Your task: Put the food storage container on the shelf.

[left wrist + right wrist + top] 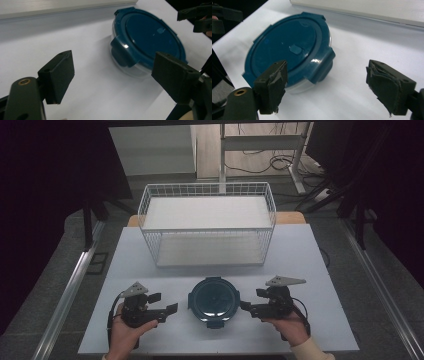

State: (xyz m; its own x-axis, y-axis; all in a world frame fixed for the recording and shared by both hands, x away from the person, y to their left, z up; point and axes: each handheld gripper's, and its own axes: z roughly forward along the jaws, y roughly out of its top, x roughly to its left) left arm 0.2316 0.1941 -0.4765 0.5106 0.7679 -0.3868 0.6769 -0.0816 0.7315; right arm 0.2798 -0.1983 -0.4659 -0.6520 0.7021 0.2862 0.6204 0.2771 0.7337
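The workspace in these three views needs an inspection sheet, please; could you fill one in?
Surface: white table, flat and bare at the sides.
Job's things: round container with blue clip lid, closed, between the grippers; empty white wire basket behind it.
Clutter: nothing seen.
Grippers: left gripper and right gripper both open, hand-held, flanking the container without touching it.
Cables: black cable trails from each gripper; loose cables lie on the floor beyond.
Surroundings: metal frame, dark curtains at both sides.

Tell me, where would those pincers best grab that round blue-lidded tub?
Probably by the rim of the container, from its two sides. Its blue lid is flat and wide, so jaws get little hold from above. The left gripper and right gripper already flank it, open, facing its side clip tabs.
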